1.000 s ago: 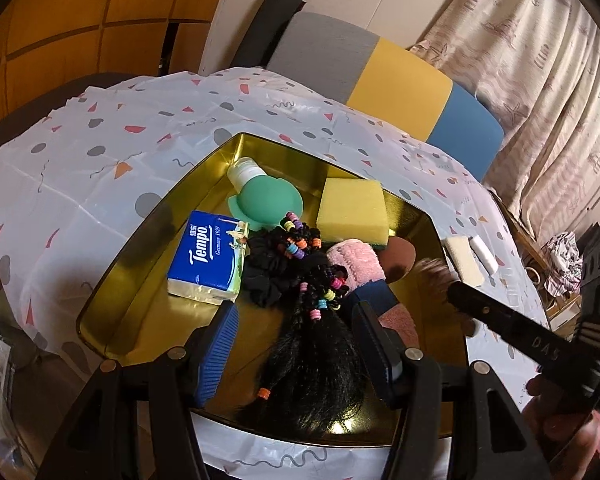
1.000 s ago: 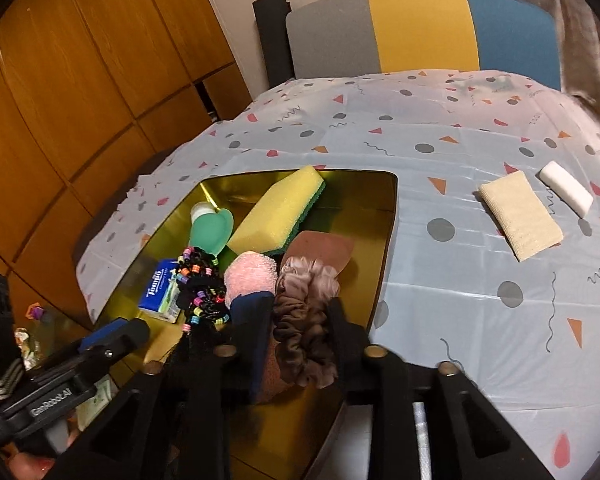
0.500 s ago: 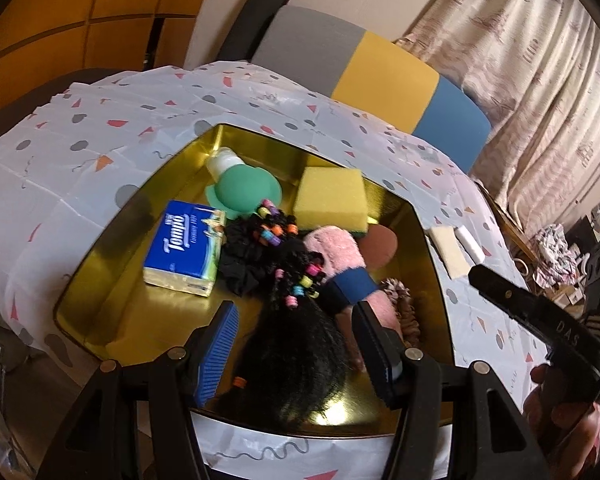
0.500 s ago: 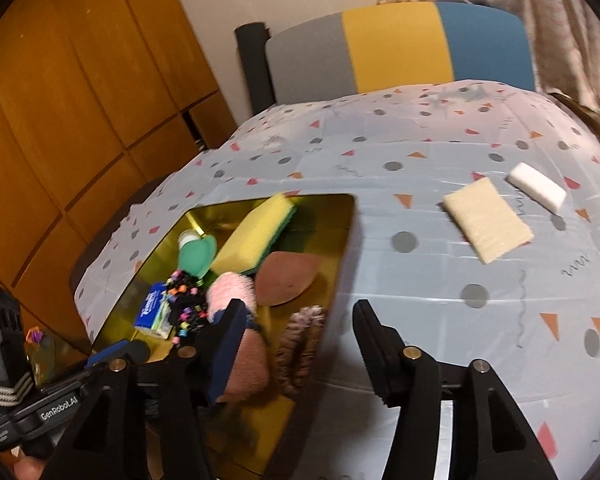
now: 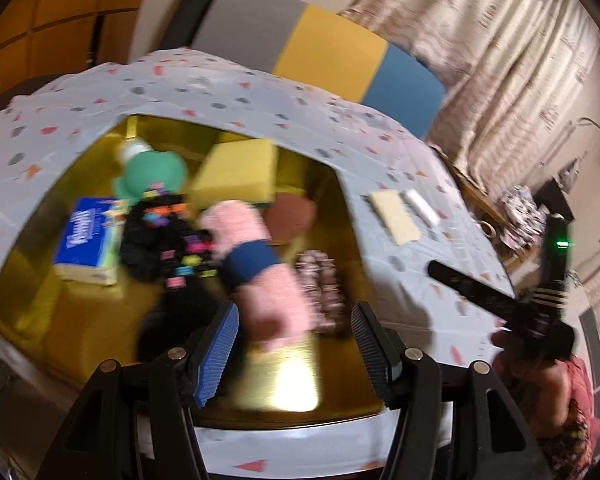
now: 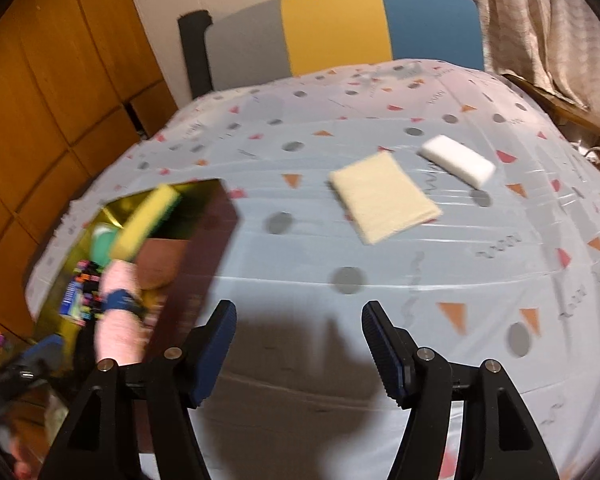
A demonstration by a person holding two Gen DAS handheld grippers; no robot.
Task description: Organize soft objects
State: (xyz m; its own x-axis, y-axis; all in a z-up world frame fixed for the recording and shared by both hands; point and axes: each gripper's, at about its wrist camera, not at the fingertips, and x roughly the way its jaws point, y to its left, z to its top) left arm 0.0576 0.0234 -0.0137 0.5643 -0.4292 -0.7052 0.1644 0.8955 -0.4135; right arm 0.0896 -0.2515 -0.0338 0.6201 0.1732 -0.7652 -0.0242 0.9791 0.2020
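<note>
A gold tray [image 5: 24, 280] on the table holds a yellow sponge [image 5: 236, 168], a pink fluffy roll with a blue band [image 5: 260, 264], a brown scrunchie [image 5: 320, 284], a brown pad [image 5: 292, 216], black braided hair with coloured beads [image 5: 168, 248], a blue tissue pack [image 5: 84, 236] and a green item [image 5: 152, 172]. My left gripper [image 5: 294, 340] is open over the tray's near edge. My right gripper [image 6: 296, 344] is open and empty above the bare cloth, right of the tray [image 6: 204, 192]. A cream cloth [image 6: 384, 196] and a white block [image 6: 456, 160] lie on the table beyond it.
The table [image 6: 380, 272] wears a pale cloth with dots and triangles. A grey, yellow and blue chair back [image 6: 340, 24] stands behind it. Wooden cabinets [image 6: 40, 120] are at the left, curtains [image 5: 500, 60] at the right. Both views are motion-blurred.
My right gripper let go of the brown scrunchie in the tray, opened, and swung right toward the cream cloth. My left gripper's view shifted right along the tray.
</note>
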